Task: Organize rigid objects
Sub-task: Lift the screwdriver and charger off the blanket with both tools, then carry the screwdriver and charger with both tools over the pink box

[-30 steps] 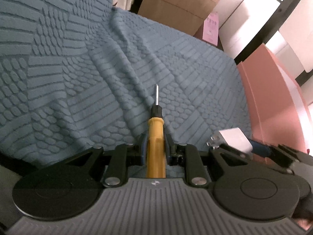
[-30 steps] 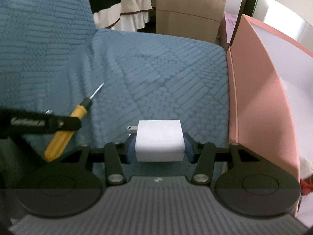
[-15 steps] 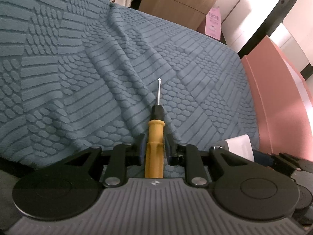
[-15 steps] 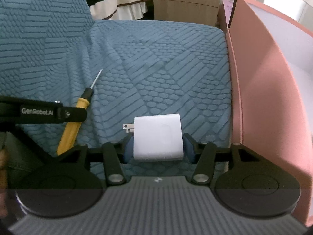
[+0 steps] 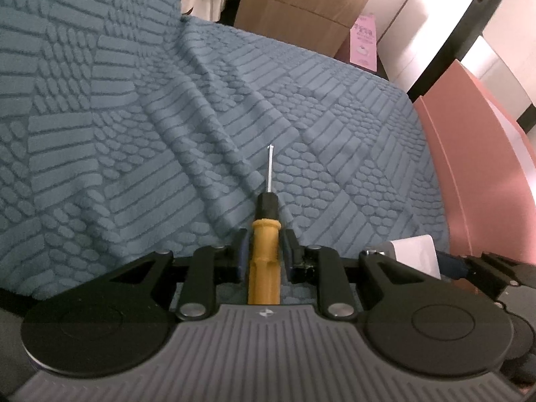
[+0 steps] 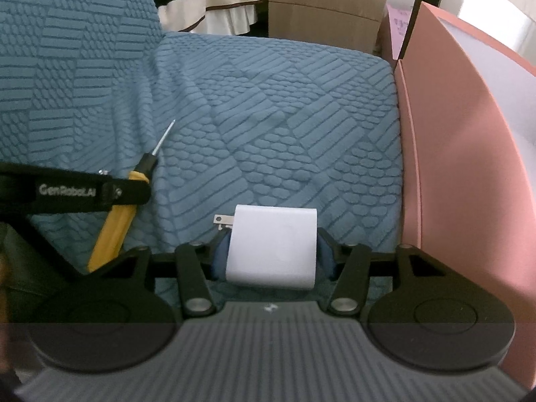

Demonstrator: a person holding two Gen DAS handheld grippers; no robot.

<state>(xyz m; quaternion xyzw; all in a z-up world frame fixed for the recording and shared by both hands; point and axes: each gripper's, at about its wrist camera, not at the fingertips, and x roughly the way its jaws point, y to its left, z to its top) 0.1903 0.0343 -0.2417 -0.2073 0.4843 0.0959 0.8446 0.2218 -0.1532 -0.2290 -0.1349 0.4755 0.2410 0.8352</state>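
My left gripper [image 5: 264, 251] is shut on a yellow-handled screwdriver [image 5: 264, 258]; its thin metal tip points forward over the blue textured sofa cover [image 5: 167, 134]. The screwdriver also shows in the right wrist view [image 6: 117, 221] at the left, under the left gripper's finger [image 6: 77, 192]. My right gripper [image 6: 273, 251] is shut on a white plug-in charger [image 6: 273, 248] with its metal prongs to the left. The charger shows at the lower right of the left wrist view [image 5: 415, 254]. Both are held just above the cover.
A pink open box [image 6: 469, 167] with a white inside stands against the sofa's right edge; it also shows in the left wrist view [image 5: 475, 167]. A brown cardboard box [image 6: 328, 10] and striped fabric [image 6: 217, 6] lie beyond the seat's far edge.
Both grippers have lifted and drawn back a little with their objects still held. The pink box now sits further right in the left wrist view.
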